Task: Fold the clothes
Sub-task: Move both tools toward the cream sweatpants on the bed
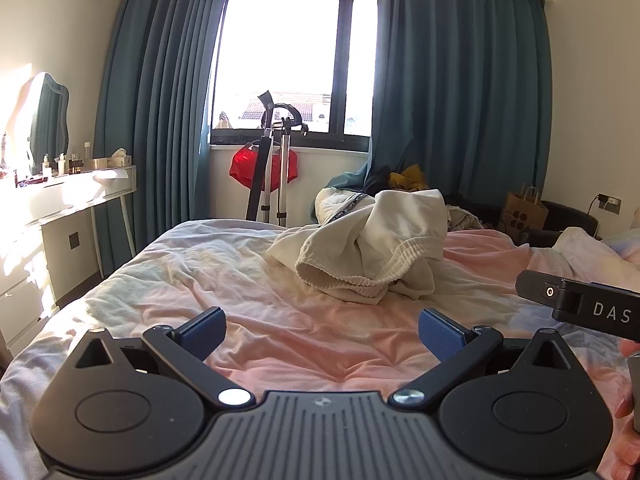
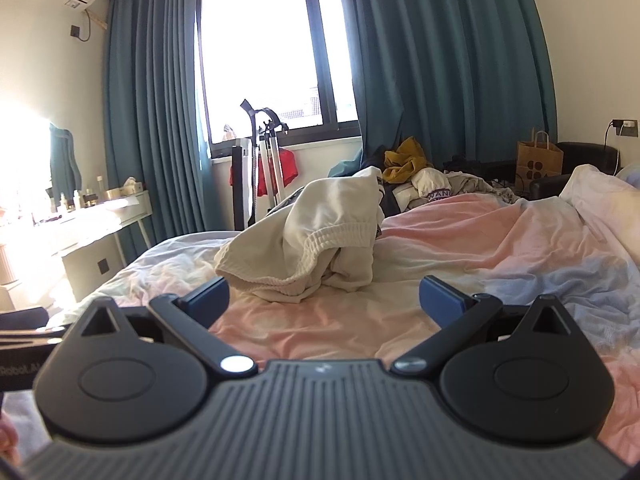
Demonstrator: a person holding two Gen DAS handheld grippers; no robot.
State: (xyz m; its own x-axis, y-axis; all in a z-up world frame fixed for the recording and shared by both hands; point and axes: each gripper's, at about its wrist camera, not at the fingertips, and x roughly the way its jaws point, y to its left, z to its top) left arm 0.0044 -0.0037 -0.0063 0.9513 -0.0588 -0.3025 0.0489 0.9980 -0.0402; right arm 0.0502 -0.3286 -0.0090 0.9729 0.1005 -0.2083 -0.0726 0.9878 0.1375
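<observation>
Sunlit bedroom, teal curtains [image 1: 160,80] drawn back from a bright window [image 1: 280,48], and a wide bed with a rumpled pink-and-white sheet [image 1: 280,344] fills the foreground of both views. Sitting on that bed, up ahead of both tools, is the crumpled cream garment with a ribbed elastic waistband [image 1: 372,244], heaped up on itself, waistband gaping toward us, nothing flattened yet. Behind it a second pile of mixed laundry [image 2: 420,176] with a mustard-yellow piece on top waits near the far edge, likely next in the queue.

Left tongs [image 1: 322,334] now: blue-padded fingers spread wide, nothing between them, hovering low over bare sheet short of the garment. Right tongs [image 2: 324,300] the same story, splayed fully apart and empty, with the cream heap sitting just beyond the left pad in that view. Both tools held side by side (you can see the black body of the right one [image 1: 580,304] poking into the left camera's edge), which reads as a ready stance, both lined up on the same item so each can take one side of the waistband.

Folding hasn't begun, I'd say. Next move probably calls for reaching forward, pinching the waistband at two spots and pulling it out flat. Watch that loose fabric, it may drag the sheet along
</observation>
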